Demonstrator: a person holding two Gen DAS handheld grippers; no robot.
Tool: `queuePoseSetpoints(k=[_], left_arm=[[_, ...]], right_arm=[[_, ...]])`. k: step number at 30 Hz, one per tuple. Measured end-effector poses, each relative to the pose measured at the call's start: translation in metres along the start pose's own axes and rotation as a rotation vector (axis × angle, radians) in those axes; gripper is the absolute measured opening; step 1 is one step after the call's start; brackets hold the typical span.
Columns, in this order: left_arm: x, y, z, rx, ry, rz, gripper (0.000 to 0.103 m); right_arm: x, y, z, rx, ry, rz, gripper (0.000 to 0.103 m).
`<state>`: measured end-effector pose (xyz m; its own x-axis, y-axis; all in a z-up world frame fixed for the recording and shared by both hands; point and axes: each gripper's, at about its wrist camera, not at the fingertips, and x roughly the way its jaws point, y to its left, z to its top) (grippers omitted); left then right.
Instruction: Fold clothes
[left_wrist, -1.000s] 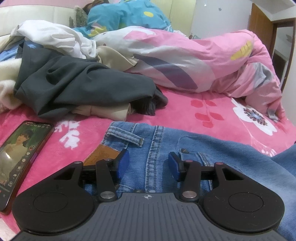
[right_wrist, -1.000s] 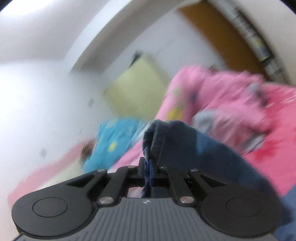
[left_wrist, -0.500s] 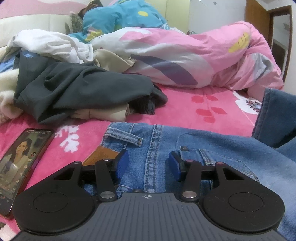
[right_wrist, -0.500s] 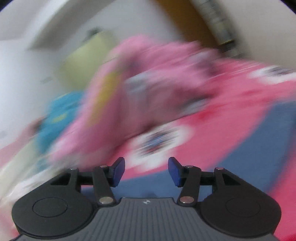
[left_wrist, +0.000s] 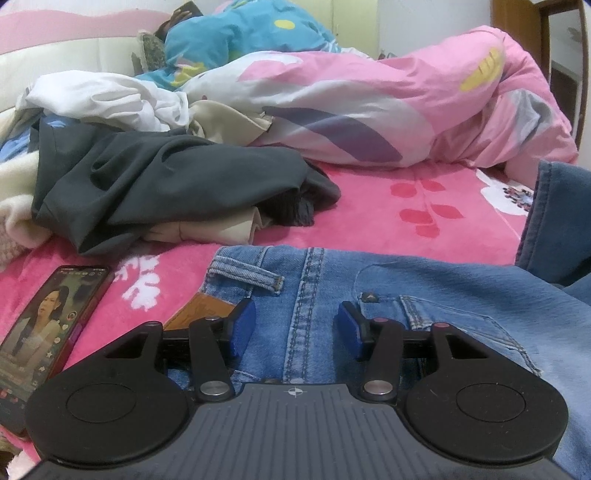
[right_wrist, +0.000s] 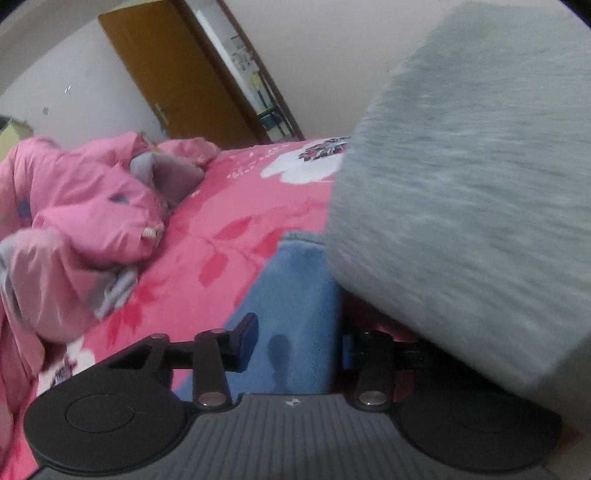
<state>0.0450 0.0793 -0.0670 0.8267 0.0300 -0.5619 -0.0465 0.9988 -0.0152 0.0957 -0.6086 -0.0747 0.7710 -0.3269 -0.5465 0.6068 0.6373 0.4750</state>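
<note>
Blue jeans (left_wrist: 406, 295) lie flat on the pink bedspread (left_wrist: 369, 229), waistband toward me. My left gripper (left_wrist: 295, 328) rests over the waistband by the brown leather patch, its blue pads apart with flat denim between them. A jeans leg (left_wrist: 554, 221) stands folded over at the right edge. In the right wrist view my right gripper (right_wrist: 295, 343) hovers low over blurred blue cloth (right_wrist: 295, 280). Its jaws are closing, the pads apart, with that cloth between them. A grey sleeve (right_wrist: 480, 184) hides most of its right finger.
A lit phone (left_wrist: 48, 332) lies left of the jeans. Behind it sit a dark grey garment (left_wrist: 166, 184), white cloth (left_wrist: 103, 99) and a bunched pink quilt (left_wrist: 369, 110). A person lies under a blue cover (left_wrist: 251, 33) at the back. A brown door (right_wrist: 177, 85) stands beyond the bed.
My right gripper let go of the denim hem it held up and swung down toward the bed. The jeans leg came into the left wrist view at the right. The left gripper stayed put.
</note>
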Motion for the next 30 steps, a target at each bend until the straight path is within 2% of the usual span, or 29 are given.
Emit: queuePoseSetpoints(k=[1, 3, 7, 11, 14, 16, 18, 20, 23, 24, 26, 28, 30], left_arm=[[0.000, 0.000, 0.000, 0.000, 0.001, 0.002, 0.050], [0.000, 0.000, 0.000, 0.000, 0.000, 0.003, 0.051], [0.000, 0.000, 0.000, 0.000, -0.002, 0.003, 0.051], [0.000, 0.001, 0.000, -0.002, -0.001, -0.001, 0.050], [0.000, 0.001, 0.000, -0.005, -0.004, -0.005, 0.050], [-0.001, 0.002, 0.000, -0.006, -0.006, -0.007, 0.050], [-0.001, 0.002, -0.001, -0.009, -0.010, -0.009, 0.050], [-0.001, 0.002, -0.001, -0.009, -0.013, -0.011, 0.051], [0.000, 0.002, -0.001, -0.004, -0.012, -0.015, 0.051], [0.000, 0.002, 0.000, -0.002, -0.011, -0.015, 0.051], [0.000, 0.002, 0.000, -0.002, -0.010, -0.016, 0.051], [0.000, 0.002, 0.000, -0.004, -0.011, -0.016, 0.051], [0.000, 0.001, -0.001, -0.004, -0.014, -0.015, 0.051]], right_arm=[[0.006, 0.004, 0.001, 0.001, 0.000, 0.003, 0.023], [0.008, 0.018, 0.003, -0.040, -0.008, 0.016, 0.006], [-0.034, 0.051, 0.015, -0.196, -0.121, 0.061, 0.005], [-0.104, 0.064, 0.039, -0.312, -0.267, 0.126, 0.005], [-0.164, 0.053, 0.050, -0.396, -0.399, 0.096, 0.004], [-0.188, 0.034, 0.053, -0.412, -0.433, 0.062, 0.004], [-0.196, 0.009, 0.047, -0.416, -0.418, 0.008, 0.004], [-0.182, -0.020, 0.038, -0.395, -0.334, -0.049, 0.004], [-0.155, -0.059, 0.026, -0.310, -0.209, -0.079, 0.004], [-0.150, -0.068, 0.024, -0.282, -0.187, -0.075, 0.002], [-0.152, -0.075, 0.025, -0.235, -0.188, -0.043, 0.004], [-0.156, -0.079, 0.032, -0.176, -0.179, -0.014, 0.011], [-0.158, -0.090, 0.040, -0.073, -0.166, 0.038, 0.013]])
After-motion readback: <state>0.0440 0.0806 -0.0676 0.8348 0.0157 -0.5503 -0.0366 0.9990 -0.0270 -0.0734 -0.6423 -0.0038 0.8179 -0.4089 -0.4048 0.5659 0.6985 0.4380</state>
